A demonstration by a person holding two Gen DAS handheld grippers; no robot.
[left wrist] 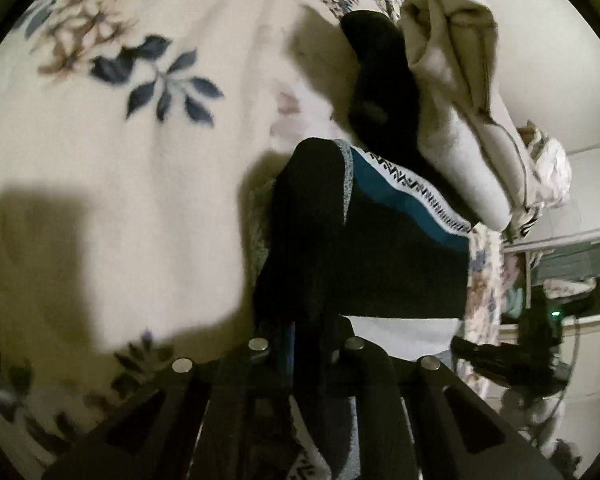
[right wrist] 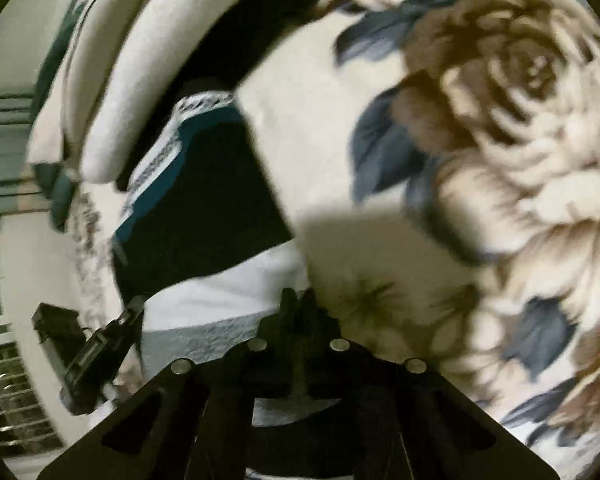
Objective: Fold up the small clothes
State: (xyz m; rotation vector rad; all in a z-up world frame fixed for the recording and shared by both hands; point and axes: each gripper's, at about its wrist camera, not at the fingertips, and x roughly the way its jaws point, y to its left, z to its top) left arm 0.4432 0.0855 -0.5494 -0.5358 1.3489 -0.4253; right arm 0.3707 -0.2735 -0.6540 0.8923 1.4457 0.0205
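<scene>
Both tools, left (left wrist: 306, 332) and right (right wrist: 300, 304), pinch the dark garment (left wrist: 364, 248) on the floral blanket (left wrist: 120, 140).

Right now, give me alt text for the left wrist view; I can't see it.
The shut left gripper pinches the near edge of a black garment with teal and white patterned bands, lying on a cream floral blanket. Beyond it lie another dark item and folded beige and white cloths. The picture is blurred.
</scene>
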